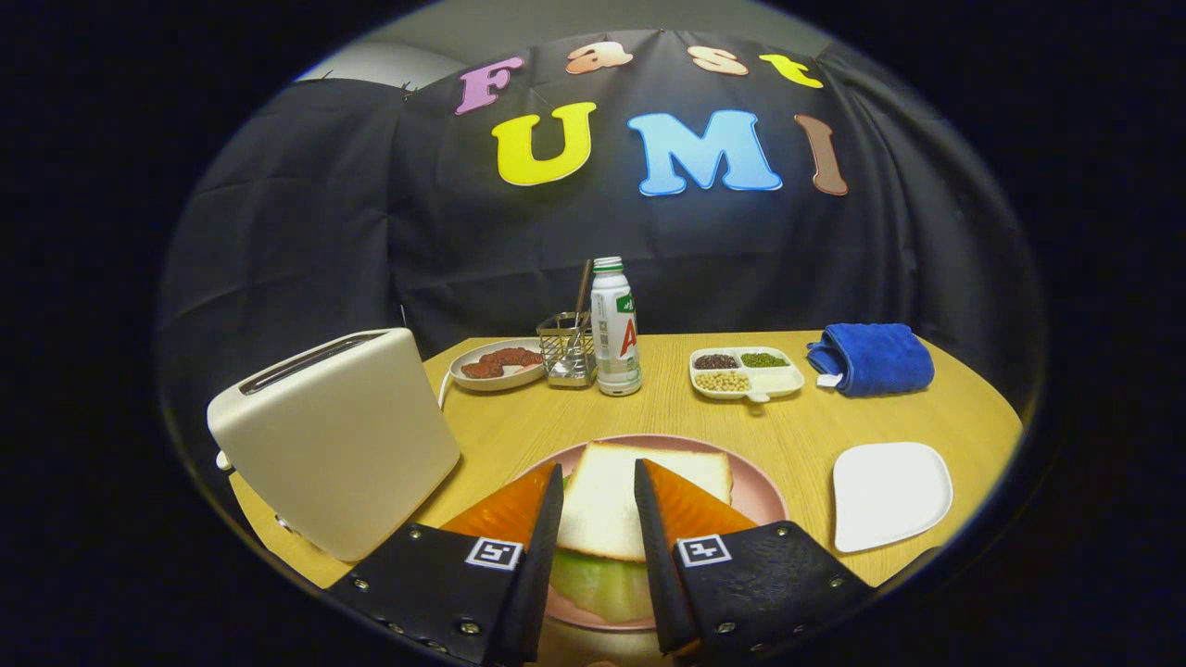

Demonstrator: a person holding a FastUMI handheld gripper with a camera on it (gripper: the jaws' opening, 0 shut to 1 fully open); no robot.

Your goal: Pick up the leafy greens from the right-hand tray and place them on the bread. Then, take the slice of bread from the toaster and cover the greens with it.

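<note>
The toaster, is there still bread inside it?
Looks empty: no bread sticks up from the toaster's slots. A slice lies over greens between the open gripper's fingers.

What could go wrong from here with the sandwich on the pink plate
1. The top bread slice lies between the open fingers of the gripper; pulling back carelessly could drag it off the greens.
2. The slice looks offset, with greens poking out near the fingers, so the stack might slide on the pink plate.
3. The toaster stands close beside the plate; a swing could bump it.

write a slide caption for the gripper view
Open gripper poised over white bread slice covering leafy greens on round pink plate, beside cream toaster.
</note>
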